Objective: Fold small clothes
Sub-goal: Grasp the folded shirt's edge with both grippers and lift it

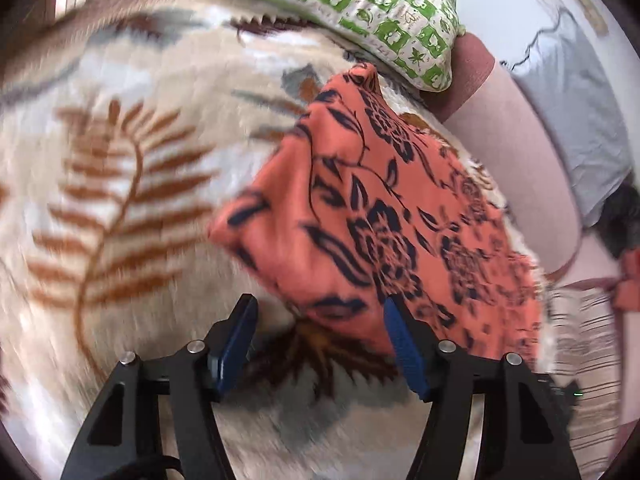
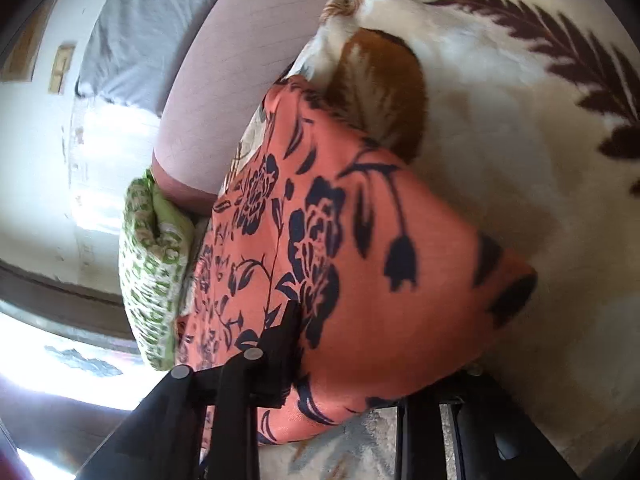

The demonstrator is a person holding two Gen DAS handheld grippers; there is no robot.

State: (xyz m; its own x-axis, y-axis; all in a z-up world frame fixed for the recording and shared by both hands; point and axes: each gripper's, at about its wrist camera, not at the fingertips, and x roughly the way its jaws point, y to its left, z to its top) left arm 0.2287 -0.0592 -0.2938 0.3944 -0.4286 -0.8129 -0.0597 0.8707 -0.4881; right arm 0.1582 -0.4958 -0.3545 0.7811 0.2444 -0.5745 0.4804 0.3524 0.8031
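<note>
An orange cloth [image 1: 380,220] with a dark floral print lies rumpled on a cream blanket [image 1: 120,160] with brown fern leaves. My left gripper [image 1: 320,302] is open just below the cloth's near corner. Its blue pads [image 1: 404,344] stand apart, and the right one overlaps the cloth's edge without pinching it. In the right wrist view the same cloth [image 2: 360,240] bulges up over my right gripper [image 2: 344,332]. One black finger [image 2: 288,320] presses into the fabric. The other finger is hidden under the cloth.
A green-and-white patterned pillow [image 1: 380,8] sits at the blanket's edge beyond the cloth, also in the right wrist view [image 2: 148,260]. A pink sheet [image 1: 520,140] and a grey cloth [image 1: 580,120] lie past it. A striped fabric [image 1: 580,340] is at the right.
</note>
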